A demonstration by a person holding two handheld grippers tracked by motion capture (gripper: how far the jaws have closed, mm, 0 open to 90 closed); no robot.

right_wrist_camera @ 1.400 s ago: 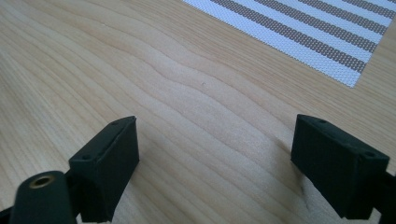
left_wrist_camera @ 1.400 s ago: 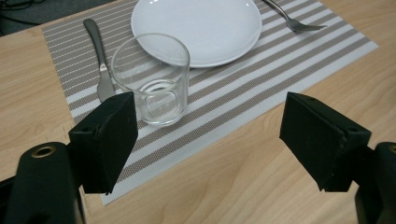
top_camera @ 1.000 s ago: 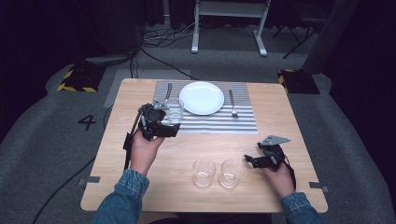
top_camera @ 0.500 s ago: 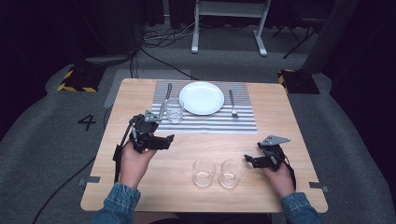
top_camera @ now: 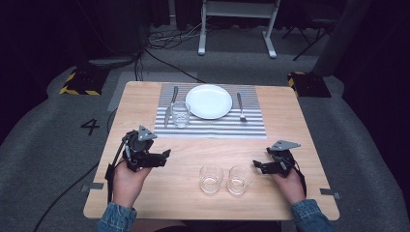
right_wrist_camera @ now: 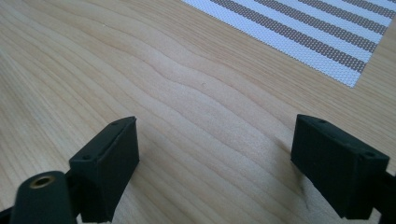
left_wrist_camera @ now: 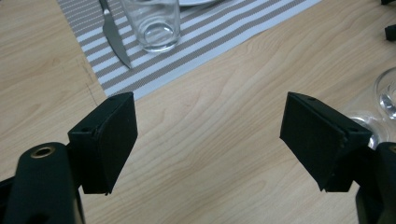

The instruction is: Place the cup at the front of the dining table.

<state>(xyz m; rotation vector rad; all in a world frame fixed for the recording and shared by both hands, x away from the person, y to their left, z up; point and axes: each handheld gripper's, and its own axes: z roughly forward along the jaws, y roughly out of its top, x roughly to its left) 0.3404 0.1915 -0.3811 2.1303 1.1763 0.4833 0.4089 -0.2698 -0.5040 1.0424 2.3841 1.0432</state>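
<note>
A clear glass [top_camera: 180, 114] stands on the striped placemat [top_camera: 212, 126], just right of the knife [top_camera: 169, 107] and left of the white plate [top_camera: 209, 101]. The same glass [left_wrist_camera: 152, 23] and knife [left_wrist_camera: 113, 36] appear at the top of the left gripper view. My left gripper [top_camera: 163, 157] hovers over bare wood near the table's left front, open and empty [left_wrist_camera: 208, 140]. Two more glasses [top_camera: 211, 178] [top_camera: 240, 179] stand side by side near the front edge. My right gripper [top_camera: 256, 166] rests just right of them, open, with nothing between its jaws [right_wrist_camera: 215, 163].
A fork [top_camera: 240, 108] lies on the placemat right of the plate. The wooden table [top_camera: 145, 203] stands on grey floor with a painted 4 [top_camera: 90, 126]. A white stand [top_camera: 237, 19] and cables lie beyond the far edge.
My left gripper has drawn back from the glass on the placemat toward the near left of the table, leaving the glass standing there. The right gripper has not moved.
</note>
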